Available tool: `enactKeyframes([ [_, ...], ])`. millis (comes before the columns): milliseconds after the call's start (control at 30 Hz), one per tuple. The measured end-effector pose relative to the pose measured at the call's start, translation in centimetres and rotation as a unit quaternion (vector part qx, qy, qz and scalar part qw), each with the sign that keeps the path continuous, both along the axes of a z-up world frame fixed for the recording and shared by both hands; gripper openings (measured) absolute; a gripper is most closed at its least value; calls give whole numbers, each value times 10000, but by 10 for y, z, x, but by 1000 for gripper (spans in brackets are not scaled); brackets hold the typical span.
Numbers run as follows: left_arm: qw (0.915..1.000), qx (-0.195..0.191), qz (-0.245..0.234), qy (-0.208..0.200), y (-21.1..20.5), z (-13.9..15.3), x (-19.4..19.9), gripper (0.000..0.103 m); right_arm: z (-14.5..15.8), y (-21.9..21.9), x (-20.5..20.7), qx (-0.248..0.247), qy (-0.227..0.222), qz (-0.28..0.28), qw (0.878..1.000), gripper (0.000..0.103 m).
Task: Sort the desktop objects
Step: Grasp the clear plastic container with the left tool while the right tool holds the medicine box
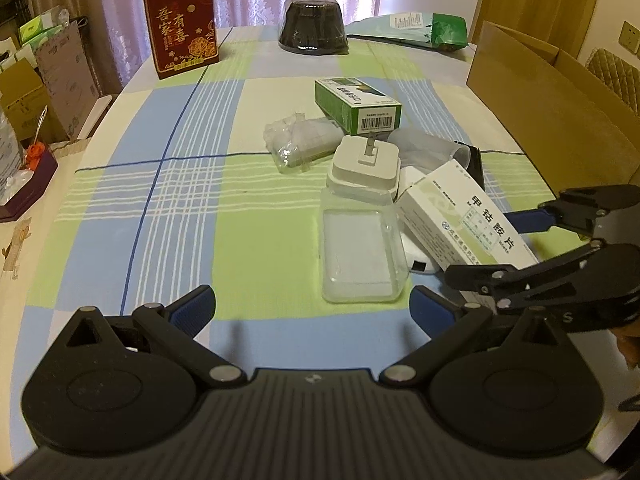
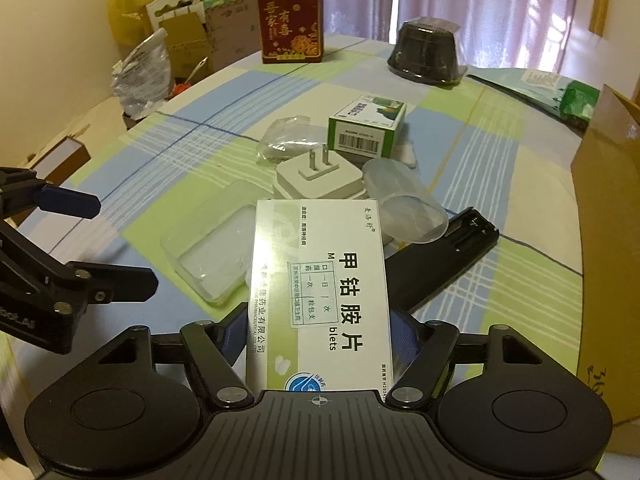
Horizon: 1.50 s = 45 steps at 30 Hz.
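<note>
Checked green-and-blue tablecloth [image 2: 480, 152] with clutter piled mid-table; right gripper [image 2: 318, 340] is clenched on the white-and-green cardboard medicine box [image 2: 320, 280], lifted just ahead of it. Left gripper [image 1: 312, 304] hangs spread wide, empty. Looks like mid-carry, so next I'd guess swing right to the brown cardboard carton [image 2: 608, 200]

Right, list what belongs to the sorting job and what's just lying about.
Job: white medicine box in the right gripper; green box; white plug; clear case; cardboard box.
Lying about: red box; dark bowl; floor clutter.
</note>
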<state>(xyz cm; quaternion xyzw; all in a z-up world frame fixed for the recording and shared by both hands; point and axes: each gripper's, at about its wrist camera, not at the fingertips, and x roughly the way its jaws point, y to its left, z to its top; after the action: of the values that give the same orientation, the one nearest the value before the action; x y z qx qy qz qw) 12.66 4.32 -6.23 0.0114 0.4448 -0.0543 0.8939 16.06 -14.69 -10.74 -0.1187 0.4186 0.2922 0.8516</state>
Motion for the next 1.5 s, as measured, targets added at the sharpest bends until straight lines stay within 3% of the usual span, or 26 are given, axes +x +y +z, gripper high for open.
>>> enactKeyframes([
  [167, 9999, 1, -132, -50, -12, -5, 15, 100, 11, -19, -7, 53, -142, -459, 9988, 70],
  [300, 9996, 14, -271, -49, -26, -11, 28, 90, 18, -33, -12, 104, -155, -686, 9975, 70],
  [533, 9999, 112, -100, -51, -34, -21, 47, 64, 19, -48, -21, 105, -45, -886, 9960, 70],
  [600, 9998, 155, -141, 26, -34, -24, 50, 52, 17, -50, -23, 93, -15, -908, 9958, 70],
  [1233, 9980, 403, -441, 227, -23, -24, 26, 51, -3, -46, -31, -223, 280, -1010, 9942, 70],
  [1500, 9988, 310, -356, 122, -23, 3, -9, 51, 26, -56, -46, -80, 36, -1198, 9928, 70],
])
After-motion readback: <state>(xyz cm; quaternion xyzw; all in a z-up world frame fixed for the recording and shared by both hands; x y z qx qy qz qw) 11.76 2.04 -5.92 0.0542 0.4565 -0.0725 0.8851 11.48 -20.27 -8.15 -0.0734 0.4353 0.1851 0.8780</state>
